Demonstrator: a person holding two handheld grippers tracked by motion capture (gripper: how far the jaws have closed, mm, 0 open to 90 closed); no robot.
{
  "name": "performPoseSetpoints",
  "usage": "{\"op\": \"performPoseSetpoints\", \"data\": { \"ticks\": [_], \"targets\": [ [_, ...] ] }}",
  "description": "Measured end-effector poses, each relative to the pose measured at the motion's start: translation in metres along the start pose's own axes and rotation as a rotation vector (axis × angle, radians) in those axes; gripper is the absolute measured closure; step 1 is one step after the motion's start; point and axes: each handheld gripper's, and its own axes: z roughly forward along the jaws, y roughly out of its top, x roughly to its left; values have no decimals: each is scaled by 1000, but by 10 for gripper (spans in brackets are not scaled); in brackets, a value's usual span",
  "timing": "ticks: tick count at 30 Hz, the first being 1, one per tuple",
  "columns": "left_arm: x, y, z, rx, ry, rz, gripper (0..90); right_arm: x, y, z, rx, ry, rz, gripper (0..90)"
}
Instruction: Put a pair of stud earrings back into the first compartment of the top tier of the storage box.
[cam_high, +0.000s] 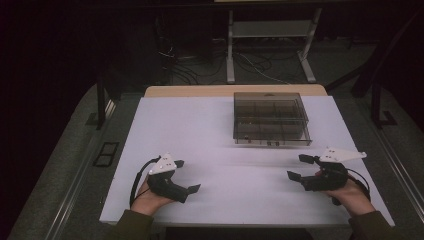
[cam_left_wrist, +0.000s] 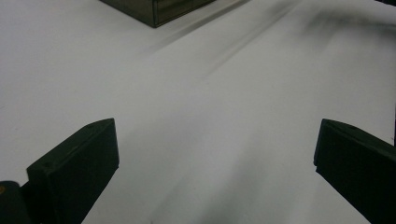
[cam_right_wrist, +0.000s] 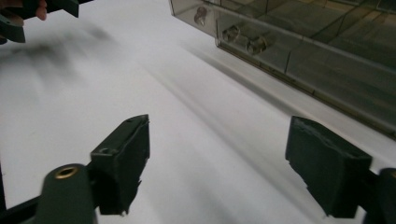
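Note:
A smoky see-through compartment box (cam_high: 271, 120) lies closed at the back of the white table (cam_high: 210, 130), right of centre. Its near wall (cam_right_wrist: 303, 42) carries three small shiny round pieces (cam_right_wrist: 231, 32); I cannot tell if they are clasps or contents. My left gripper (cam_high: 187, 175) is held low over the front left of the table, open, with bare table between its jaws (cam_left_wrist: 217, 163). A corner of the box (cam_left_wrist: 156, 9) lies far ahead of it. My right gripper (cam_high: 297, 167) is at the front right, open and empty (cam_right_wrist: 224, 161), a short way in front of the box.
The person's hands (cam_high: 150, 200) come in over the table's front edge. The left gripper (cam_right_wrist: 28, 14) shows far off in the right gripper view. Behind the table stand a metal desk frame (cam_high: 270, 45) and loose cables on the floor (cam_high: 200, 65). Dark rails flank both sides.

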Motion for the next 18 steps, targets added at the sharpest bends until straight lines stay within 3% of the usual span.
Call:
{"op": "performPoseSetpoints", "data": {
  "ticks": [10, 18],
  "targets": [
    [0, -1, 0, 8, 5, 1, 0, 4, -18, 1, 16, -11, -6, 177],
    [0, -1, 0, 16, 13, -1, 0, 7, -19, 3, 17, -1, -13, 177]
  ]
}}
